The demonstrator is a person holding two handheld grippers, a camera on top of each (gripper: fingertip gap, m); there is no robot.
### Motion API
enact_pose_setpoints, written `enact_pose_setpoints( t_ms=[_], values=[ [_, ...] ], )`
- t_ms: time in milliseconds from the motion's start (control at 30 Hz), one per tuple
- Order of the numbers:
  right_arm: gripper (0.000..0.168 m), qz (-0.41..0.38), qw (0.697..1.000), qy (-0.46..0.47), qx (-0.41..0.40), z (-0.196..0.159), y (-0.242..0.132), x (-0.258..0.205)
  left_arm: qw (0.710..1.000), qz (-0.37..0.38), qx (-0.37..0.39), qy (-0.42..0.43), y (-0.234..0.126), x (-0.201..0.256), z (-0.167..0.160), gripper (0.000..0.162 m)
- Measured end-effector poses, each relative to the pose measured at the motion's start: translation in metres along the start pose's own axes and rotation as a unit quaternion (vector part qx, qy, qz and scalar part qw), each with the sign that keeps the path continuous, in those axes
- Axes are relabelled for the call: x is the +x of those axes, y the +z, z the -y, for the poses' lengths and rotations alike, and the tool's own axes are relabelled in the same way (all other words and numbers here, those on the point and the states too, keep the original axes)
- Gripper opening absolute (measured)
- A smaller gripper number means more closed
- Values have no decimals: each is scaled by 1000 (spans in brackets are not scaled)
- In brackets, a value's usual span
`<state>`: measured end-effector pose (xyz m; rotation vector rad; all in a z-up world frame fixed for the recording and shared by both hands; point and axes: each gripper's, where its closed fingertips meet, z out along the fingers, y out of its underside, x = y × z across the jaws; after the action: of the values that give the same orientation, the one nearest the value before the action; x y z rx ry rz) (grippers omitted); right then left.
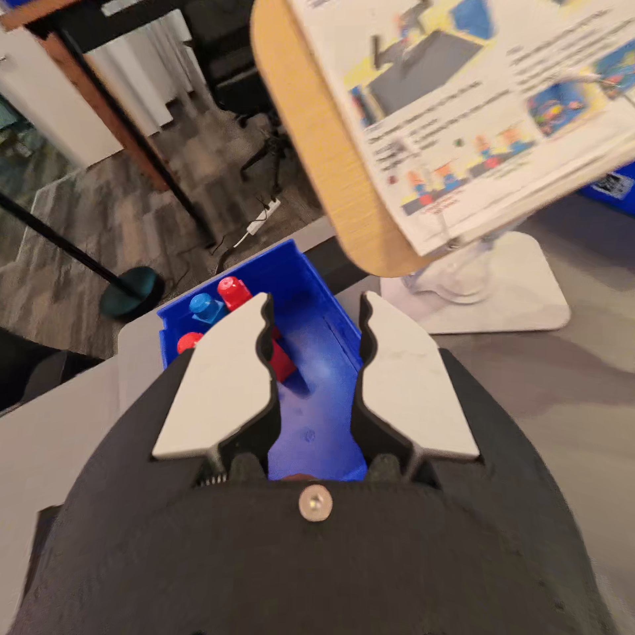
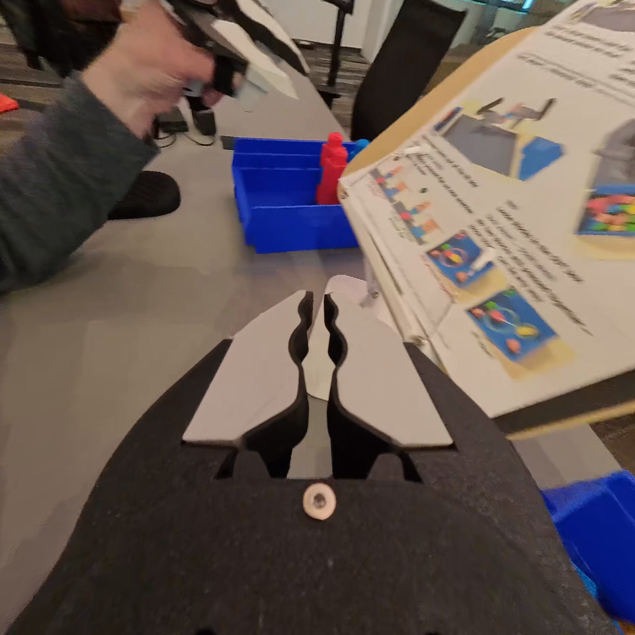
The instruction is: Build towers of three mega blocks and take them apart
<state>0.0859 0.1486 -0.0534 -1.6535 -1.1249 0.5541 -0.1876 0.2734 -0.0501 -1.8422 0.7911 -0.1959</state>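
left gripper (image 1: pixel 314 305) jaws apart, empty, over blue bin (image 1: pixel 309 271) | right gripper (image 2: pixel 318 299) nearly together, empty | red block tower (image 2: pixel 331 168) likely light, rigid, slick; should be pinched across flat sides

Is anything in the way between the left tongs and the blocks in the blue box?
Nothing visible blocks them. The left tongs hang open right above the blue bin, with the red block and blue block showing just past the left finger. The instruction board leans off to the right, above the bin.
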Motion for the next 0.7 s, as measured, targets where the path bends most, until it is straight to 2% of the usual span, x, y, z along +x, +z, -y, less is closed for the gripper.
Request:
enact_pose_setpoints(
  t_ms=[100,233,433,700],
  values=[
    [8,14,1000,0,-14,-7,16,-8,998,9,0,-61,31,-21,-24,56],
    [8,20,1000,10,-8,-9,19,-5,991,67,-55,-103,63,-44,-64,69],
    [8,29,999,23,-3,-10,20,-1,977,138,-82,-138,88,-64,-99,69],
    [8,37,999,18,-8,-12,27,-7,972,130,-107,-163,107,-66,-117,64]
  ],
)
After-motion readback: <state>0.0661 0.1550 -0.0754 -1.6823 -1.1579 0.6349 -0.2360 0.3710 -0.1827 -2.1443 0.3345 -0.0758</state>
